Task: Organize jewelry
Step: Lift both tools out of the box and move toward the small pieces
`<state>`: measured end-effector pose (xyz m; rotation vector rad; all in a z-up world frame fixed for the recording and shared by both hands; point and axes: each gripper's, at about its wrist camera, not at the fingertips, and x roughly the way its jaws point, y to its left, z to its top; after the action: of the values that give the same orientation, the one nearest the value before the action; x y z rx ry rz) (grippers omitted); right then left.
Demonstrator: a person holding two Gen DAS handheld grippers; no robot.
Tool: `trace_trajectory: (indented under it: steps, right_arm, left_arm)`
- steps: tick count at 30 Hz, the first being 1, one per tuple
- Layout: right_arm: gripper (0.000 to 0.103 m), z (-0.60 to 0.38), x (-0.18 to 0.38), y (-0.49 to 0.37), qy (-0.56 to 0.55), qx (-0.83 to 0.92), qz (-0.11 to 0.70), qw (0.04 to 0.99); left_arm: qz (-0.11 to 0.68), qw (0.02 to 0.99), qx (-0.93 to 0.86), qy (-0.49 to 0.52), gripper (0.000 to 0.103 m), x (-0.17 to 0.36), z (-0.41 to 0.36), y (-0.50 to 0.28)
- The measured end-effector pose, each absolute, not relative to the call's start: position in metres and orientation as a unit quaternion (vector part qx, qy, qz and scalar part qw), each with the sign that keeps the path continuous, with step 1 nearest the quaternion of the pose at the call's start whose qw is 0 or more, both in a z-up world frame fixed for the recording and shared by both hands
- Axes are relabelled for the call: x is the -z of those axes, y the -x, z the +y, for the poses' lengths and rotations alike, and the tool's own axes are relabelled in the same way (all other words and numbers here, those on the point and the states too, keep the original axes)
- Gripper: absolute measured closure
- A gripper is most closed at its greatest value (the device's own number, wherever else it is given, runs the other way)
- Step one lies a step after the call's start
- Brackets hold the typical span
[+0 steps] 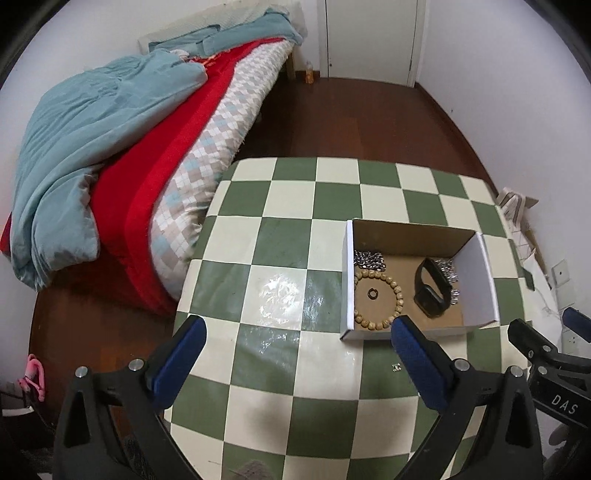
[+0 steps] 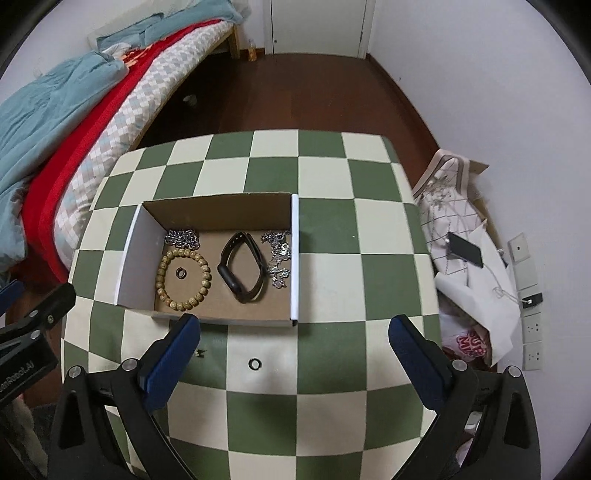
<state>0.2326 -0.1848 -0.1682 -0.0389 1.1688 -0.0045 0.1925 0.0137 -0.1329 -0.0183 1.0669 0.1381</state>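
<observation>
An open cardboard box sits on the green-and-cream checkered table. Inside lie a wooden bead bracelet ringing a small dark ring, a black wristband, and silver chains. Another dark ring lies on the table in front of the box, with a tiny earring to its left. My right gripper hangs open and empty above that ring. My left gripper is open, empty, left of the box.
A bed with blue and red bedding stands left of the table. Bags, cloth and a phone are piled right of it by the wall sockets. Dark wood floor and a white door lie beyond.
</observation>
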Motion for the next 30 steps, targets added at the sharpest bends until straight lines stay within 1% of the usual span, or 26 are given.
trace_trajectory:
  steps: [19, 23, 27, 29, 30]
  right_arm:
    - [0.000, -0.194, 0.059, -0.122, 0.022, 0.022, 0.428, 0.903]
    - [0.000, -0.196, 0.044, -0.100, 0.008, 0.015, 0.413, 0.911]
    - [0.000, -0.199, 0.051, -0.093, -0.011, 0.004, 0.415, 0.910]
    - [0.000, -0.201, 0.069, -0.094, -0.009, 0.009, 0.425, 0.905]
    - [0.002, -0.201, 0.081, -0.097, -0.010, 0.004, 0.434, 0.901]
  left_arm:
    - [0.391, 0.919, -0.041, 0.021, 0.001, 0.040, -0.004, -0.096]
    - [0.370, 0.927, -0.049, 0.024, 0.001, 0.034, -0.004, -0.087]
    - [0.365, 0.927, -0.084, 0.016, 0.001, 0.049, 0.004, -0.087]
    - [0.372, 0.922, -0.104, 0.007, 0.001, 0.063, 0.009, -0.090]
    - [0.378, 0.918, -0.119, -0.004, 0.001, 0.072, 0.011, -0.092]
